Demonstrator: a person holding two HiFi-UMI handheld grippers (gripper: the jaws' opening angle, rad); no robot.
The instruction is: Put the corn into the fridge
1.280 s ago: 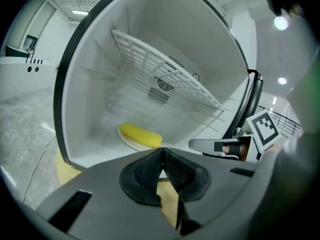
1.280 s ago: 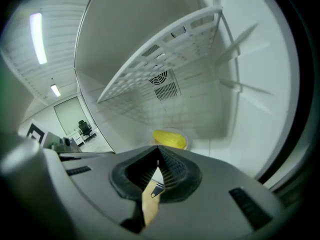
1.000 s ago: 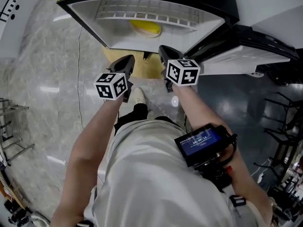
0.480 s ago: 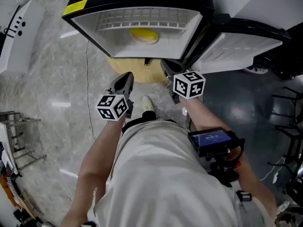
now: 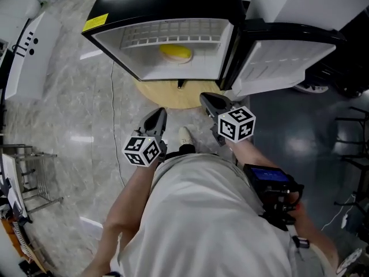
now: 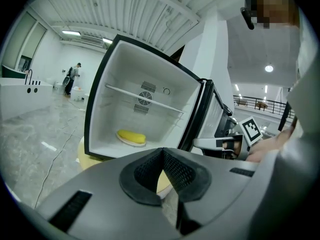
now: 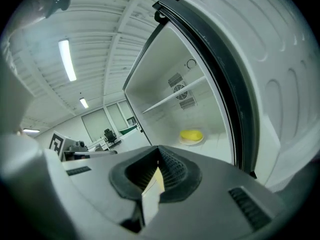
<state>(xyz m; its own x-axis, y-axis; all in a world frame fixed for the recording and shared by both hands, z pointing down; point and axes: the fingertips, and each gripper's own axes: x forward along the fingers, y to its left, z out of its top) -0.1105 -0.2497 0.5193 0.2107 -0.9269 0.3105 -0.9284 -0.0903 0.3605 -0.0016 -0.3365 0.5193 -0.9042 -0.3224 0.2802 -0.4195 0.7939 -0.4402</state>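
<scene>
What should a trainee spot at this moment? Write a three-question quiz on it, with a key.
1. True or false: the corn lies on a plate inside the fridge, below the wire shelf.
2. The fridge door is: A) shut, B) swung open, C) taken off and lying on the floor.
3. Fill in: the left gripper and the right gripper each have their jaws ____ with nothing between them.

Key: 1 true; 2 B; 3 together.
</scene>
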